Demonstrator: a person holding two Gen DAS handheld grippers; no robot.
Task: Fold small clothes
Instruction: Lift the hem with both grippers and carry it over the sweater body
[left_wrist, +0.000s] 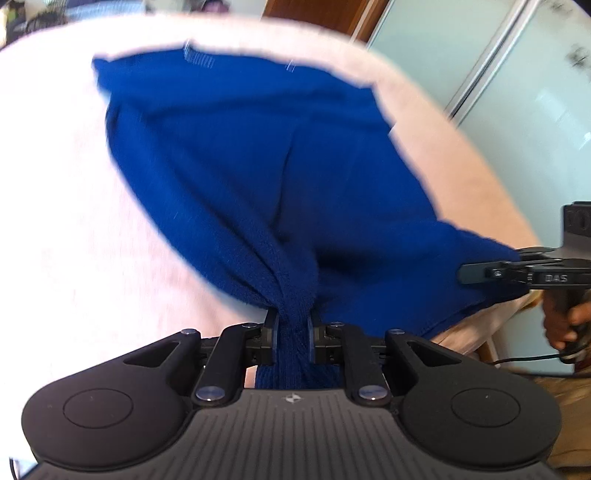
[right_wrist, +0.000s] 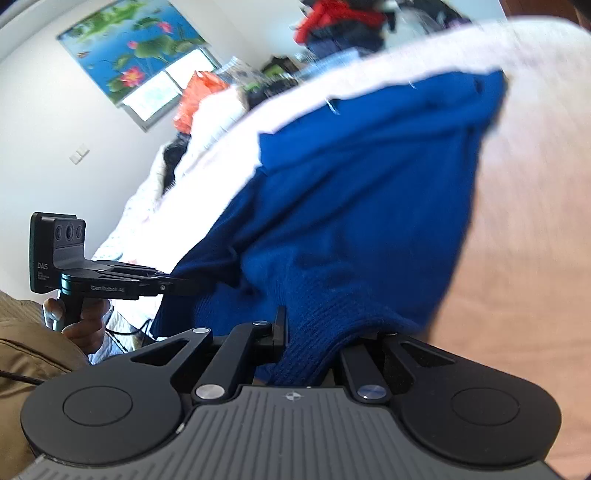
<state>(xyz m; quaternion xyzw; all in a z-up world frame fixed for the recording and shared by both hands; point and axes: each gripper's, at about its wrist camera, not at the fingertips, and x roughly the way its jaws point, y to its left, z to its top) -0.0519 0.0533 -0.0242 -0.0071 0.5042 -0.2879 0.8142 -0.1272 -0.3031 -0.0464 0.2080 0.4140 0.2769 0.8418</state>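
We see the blue knit garment (left_wrist: 258, 166) lying spread on a pale pink bed (left_wrist: 55, 221); our left hand-held gripper (left_wrist: 292, 338) is squeezed tight on a bunched bit of it; our right hand-held gripper (right_wrist: 314, 343) pinches another edge; both lift the near side up.

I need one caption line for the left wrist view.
Left hand-held gripper shut on a bunched blue garment over a pale pink surface.
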